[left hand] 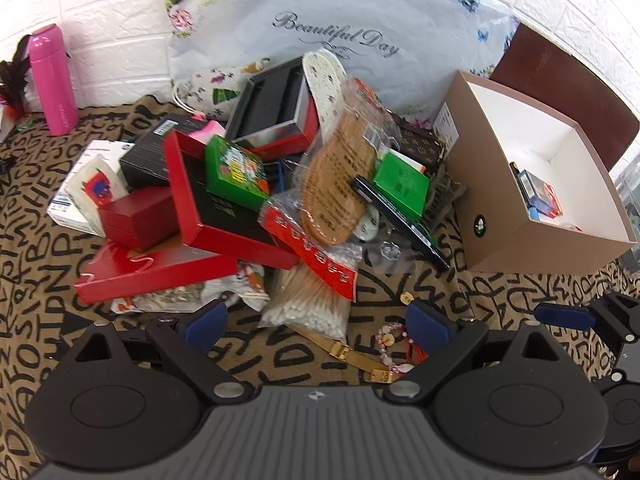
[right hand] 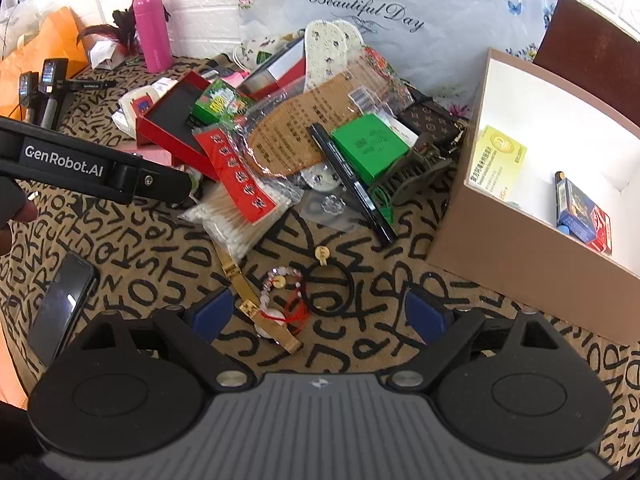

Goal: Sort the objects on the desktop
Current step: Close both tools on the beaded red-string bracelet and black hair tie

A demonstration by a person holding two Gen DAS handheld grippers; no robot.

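A pile of desk items lies on a letter-print cloth: red boxes (left hand: pixel 160 268), green boxes (left hand: pixel 400 184), bagged insoles (left hand: pixel 336 184), a bag of cotton swabs (left hand: pixel 308 304), a black pen (left hand: pixel 400 220). A tan open box (left hand: pixel 532 184) at the right holds a few small items. My left gripper (left hand: pixel 316 320) is open and empty, just before the swabs. My right gripper (right hand: pixel 320 312) is open and empty over a gold watch band (right hand: pixel 256 308), a bead bracelet (right hand: pixel 280 284) and a black hair tie (right hand: pixel 328 288). The tan box (right hand: pixel 512 240) also shows at the right.
A pink bottle (left hand: pixel 52 80) stands at the back left by the white brick wall. A floral bag (left hand: pixel 328 32) leans behind the pile. A phone (right hand: pixel 60 304) lies at the left. The left gripper's body (right hand: pixel 92 168) crosses the right wrist view.
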